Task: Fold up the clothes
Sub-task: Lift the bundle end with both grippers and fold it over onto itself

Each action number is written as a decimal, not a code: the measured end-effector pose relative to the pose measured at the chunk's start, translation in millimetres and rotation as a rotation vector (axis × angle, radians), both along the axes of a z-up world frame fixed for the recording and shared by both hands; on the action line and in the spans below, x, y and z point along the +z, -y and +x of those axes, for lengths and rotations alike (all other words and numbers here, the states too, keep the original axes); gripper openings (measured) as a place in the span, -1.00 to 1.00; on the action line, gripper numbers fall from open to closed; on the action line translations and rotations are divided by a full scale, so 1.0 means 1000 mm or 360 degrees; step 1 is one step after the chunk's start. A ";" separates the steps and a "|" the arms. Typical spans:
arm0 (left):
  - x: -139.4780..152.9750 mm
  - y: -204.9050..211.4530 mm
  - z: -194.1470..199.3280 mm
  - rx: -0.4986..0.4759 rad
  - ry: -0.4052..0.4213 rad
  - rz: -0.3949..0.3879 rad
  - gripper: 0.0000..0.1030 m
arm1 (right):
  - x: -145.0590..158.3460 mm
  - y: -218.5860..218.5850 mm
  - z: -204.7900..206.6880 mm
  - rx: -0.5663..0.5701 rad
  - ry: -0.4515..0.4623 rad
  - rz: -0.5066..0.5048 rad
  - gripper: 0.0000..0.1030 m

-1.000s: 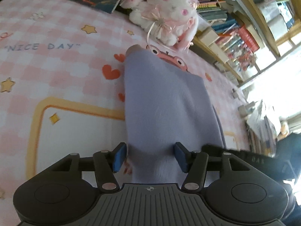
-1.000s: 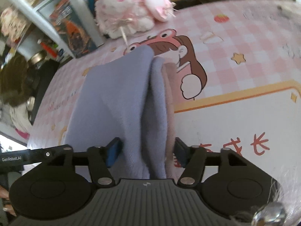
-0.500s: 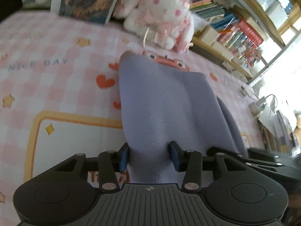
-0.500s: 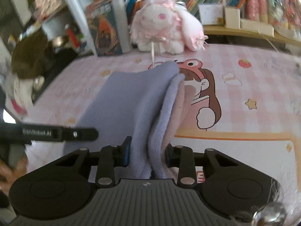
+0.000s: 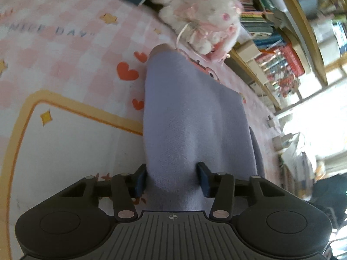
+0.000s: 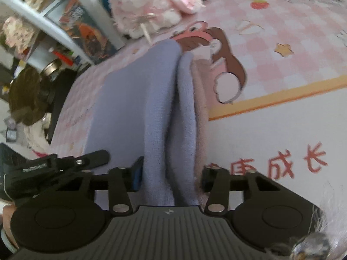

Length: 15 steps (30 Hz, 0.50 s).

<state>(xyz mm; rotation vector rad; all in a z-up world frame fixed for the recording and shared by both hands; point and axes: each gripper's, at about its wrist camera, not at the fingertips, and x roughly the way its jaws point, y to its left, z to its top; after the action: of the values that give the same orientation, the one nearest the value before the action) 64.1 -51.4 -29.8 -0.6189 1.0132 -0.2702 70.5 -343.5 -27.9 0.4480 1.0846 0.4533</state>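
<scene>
A folded lavender garment (image 5: 190,112) lies on a pink checked play mat (image 5: 65,49) and runs away from both grippers. My left gripper (image 5: 172,179) has its near end between its blue pads; the jaws are closing and both pads touch the fabric. In the right wrist view the same garment (image 6: 130,99) shows as stacked layers with a pinkish edge. My right gripper (image 6: 171,175) holds those layers between its pads, jaws opening slightly, fabric still filling the gap. The left gripper's black body (image 6: 65,162) shows at the left of that view.
A white and pink plush toy (image 5: 201,13) sits just past the garment's far end, also the plush toy (image 6: 149,6). Behind it stands a bookshelf (image 5: 271,32) with books and boxes. The mat (image 6: 282,43) extends to the right with printed cartoon figures.
The left jaws have narrowed onto the fabric. The right jaws closed in on the layers, then widened a little. Both views swung up toward the shelf and back down.
</scene>
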 end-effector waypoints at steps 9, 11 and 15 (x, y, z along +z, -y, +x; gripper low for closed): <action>0.046 0.008 -0.015 -0.0018 0.0230 0.0060 -0.19 | 0.041 0.000 -0.015 0.0070 0.0277 -0.0032 -0.40; 0.051 0.009 -0.019 -0.0020 0.0253 0.0063 -0.19 | 0.048 0.001 -0.018 0.0086 0.0312 -0.0040 -0.40; 0.056 0.011 -0.026 -0.0010 0.0278 0.0058 -0.18 | 0.057 0.000 -0.027 0.0111 0.0374 -0.0067 -0.40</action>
<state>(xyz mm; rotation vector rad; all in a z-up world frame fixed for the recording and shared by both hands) 38.0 -61.9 25.8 -0.5491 0.8504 -0.3056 43.9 -343.9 28.8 0.3117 0.8822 0.5299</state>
